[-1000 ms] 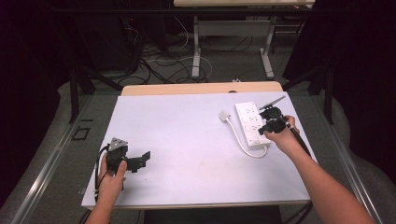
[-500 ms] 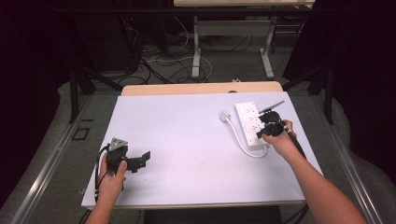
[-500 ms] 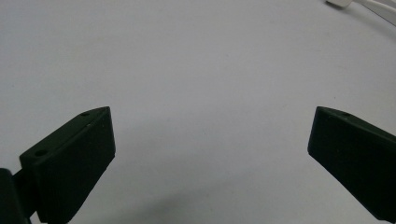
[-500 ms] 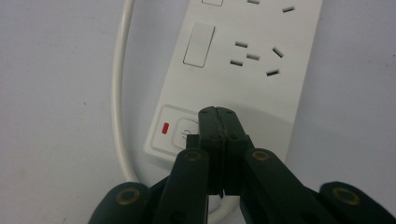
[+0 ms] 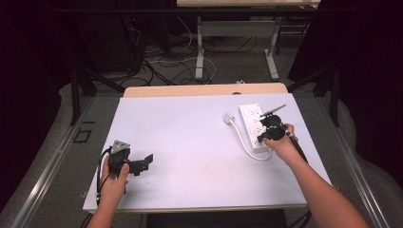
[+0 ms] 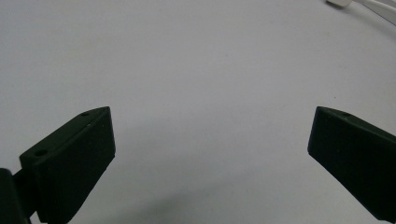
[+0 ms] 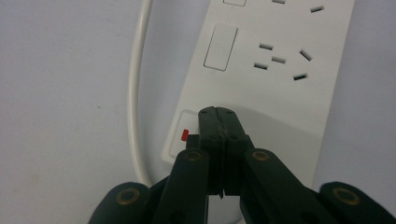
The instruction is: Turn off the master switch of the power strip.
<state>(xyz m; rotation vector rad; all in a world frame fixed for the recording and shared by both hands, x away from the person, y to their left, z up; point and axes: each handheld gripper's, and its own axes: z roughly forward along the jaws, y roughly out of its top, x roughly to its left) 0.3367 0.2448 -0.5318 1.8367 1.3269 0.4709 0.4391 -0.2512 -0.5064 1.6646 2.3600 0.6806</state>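
White table [image 5: 190,142] carries a white power strip [image 5: 254,124] at its far right, cord [image 7: 135,93] looping beside it. Right gripper [image 7: 218,114], jaws closed together and empty, tips over the strip's switch [image 7: 183,135]. Left gripper [image 6: 210,154] gapes wide, empty, near-left.

A lab or workshop set up for recording: a bare white table [image 5: 199,156] under bright light, dark curtains [image 5: 370,71] around it, loose cables [image 5: 166,61] across the grey floor [image 5: 57,156], and another table's metal legs [image 5: 199,52] beyond its far edge.
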